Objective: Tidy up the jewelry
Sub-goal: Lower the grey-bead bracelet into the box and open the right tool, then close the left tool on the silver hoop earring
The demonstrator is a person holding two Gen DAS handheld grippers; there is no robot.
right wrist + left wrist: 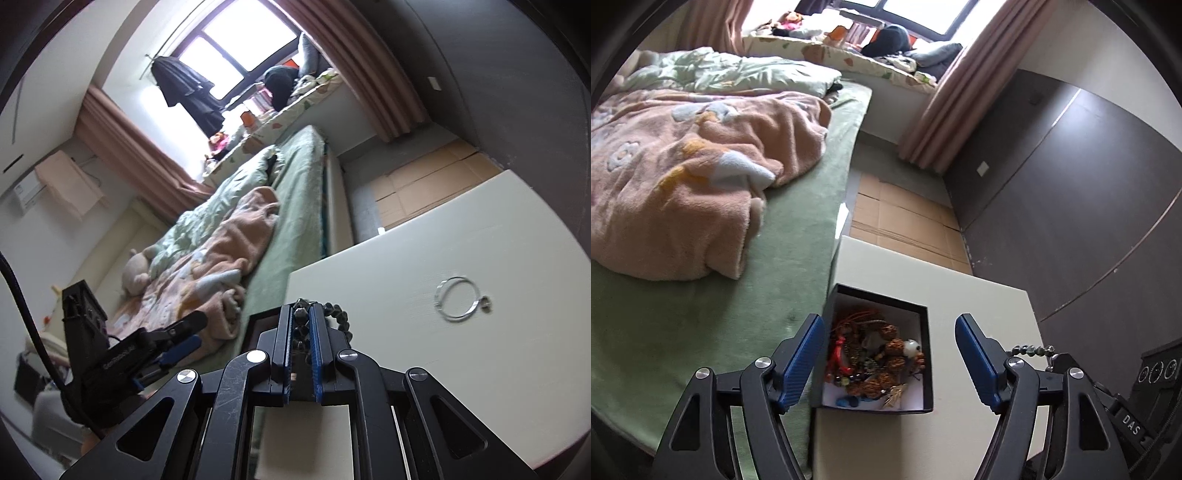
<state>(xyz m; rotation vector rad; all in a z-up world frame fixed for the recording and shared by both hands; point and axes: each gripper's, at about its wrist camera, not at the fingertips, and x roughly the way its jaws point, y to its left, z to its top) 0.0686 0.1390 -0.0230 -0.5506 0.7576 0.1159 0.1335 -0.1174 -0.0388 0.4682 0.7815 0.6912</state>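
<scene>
My right hand-held gripper (302,325) pinches a dark beaded bracelet (338,314) between its blue pads, the beads looping out to the right of the fingertips, lifted above the white surface (424,295) and just beside the black jewelry box (877,354). My left hand-held gripper (888,354) hangs over that box with its jaws spread wide and nothing in them, framing the tangle of orange cords, brown seed beads and a white bead already piled inside. The box sits at the corner of the surface nearest the bed (701,295), whose green cover and pink blanket fill the ground beyond it. A silver bangle (456,299) lies loose on the surface, well apart from the box on the side away from the bed. I judge this to be the carrying step: the bracelet is in my grip but not yet in the box. The next move calls for swinging it over the box opening, lowering until the beads hang within the walls, then releasing; the bangle looks left to collect.
</scene>
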